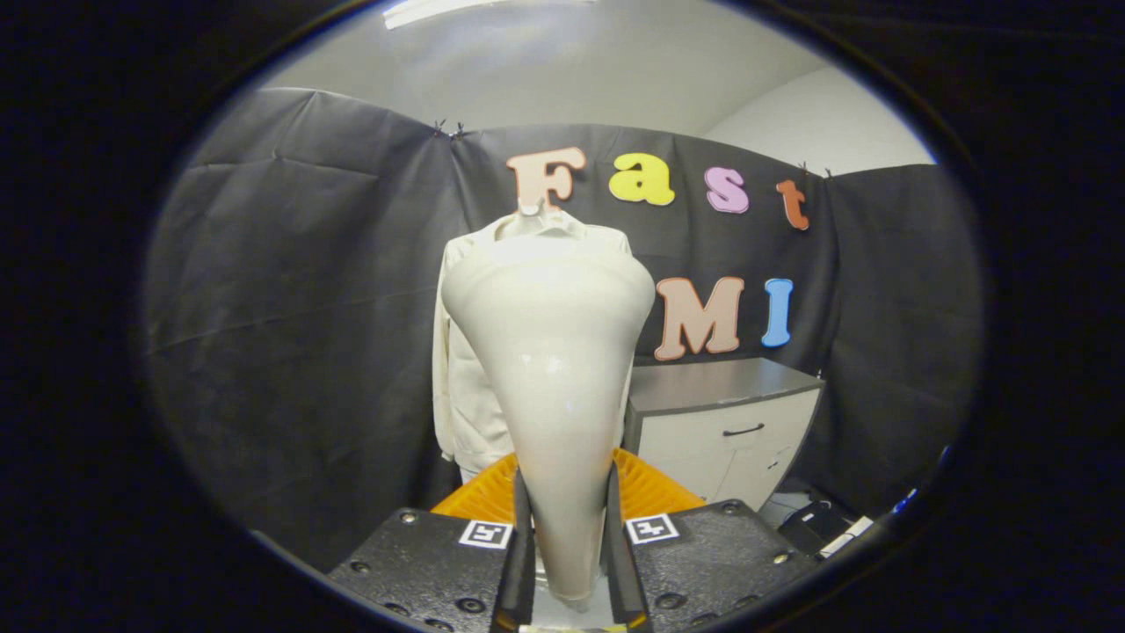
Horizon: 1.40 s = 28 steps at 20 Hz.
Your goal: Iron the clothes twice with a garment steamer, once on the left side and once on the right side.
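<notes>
The steamer (pixel 552 369) is clamped between the gripper (pixel 567 527) fingers at lower centre, its head raised before the hanging garment (pixel 457 387).

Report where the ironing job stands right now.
Done: the garment steamer is picked up; the tool is shut on its handle, both fingers pressing on it. In hand: the steamer's head is raised upright in front of the cream garment hanging on the booth wall beside a cabinet; whether it touches the cloth cannot be told. Left: nothing here shows a finished pass, so the left and right strokes seemingly remain.
</notes>
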Motion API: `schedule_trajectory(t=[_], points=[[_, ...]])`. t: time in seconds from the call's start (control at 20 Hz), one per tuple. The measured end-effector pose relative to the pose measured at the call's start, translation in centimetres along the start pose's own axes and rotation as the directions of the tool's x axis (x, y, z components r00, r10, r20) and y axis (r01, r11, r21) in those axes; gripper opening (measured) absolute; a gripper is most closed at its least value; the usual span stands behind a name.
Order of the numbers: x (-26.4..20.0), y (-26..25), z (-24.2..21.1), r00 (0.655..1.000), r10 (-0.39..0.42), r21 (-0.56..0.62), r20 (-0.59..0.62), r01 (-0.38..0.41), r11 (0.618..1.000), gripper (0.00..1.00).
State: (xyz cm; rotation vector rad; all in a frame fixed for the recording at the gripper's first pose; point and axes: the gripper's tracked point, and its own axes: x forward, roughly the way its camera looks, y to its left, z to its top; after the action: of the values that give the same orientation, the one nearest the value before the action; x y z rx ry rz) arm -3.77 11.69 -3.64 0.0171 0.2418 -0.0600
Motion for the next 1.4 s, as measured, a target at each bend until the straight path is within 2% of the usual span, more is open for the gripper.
schedule_trajectory(t=[1.4], points=[[0.7, -0.8, -0.4, 1.0, 0.006, -0.013, -0.008, -0.006, 1.0, 0.33]])
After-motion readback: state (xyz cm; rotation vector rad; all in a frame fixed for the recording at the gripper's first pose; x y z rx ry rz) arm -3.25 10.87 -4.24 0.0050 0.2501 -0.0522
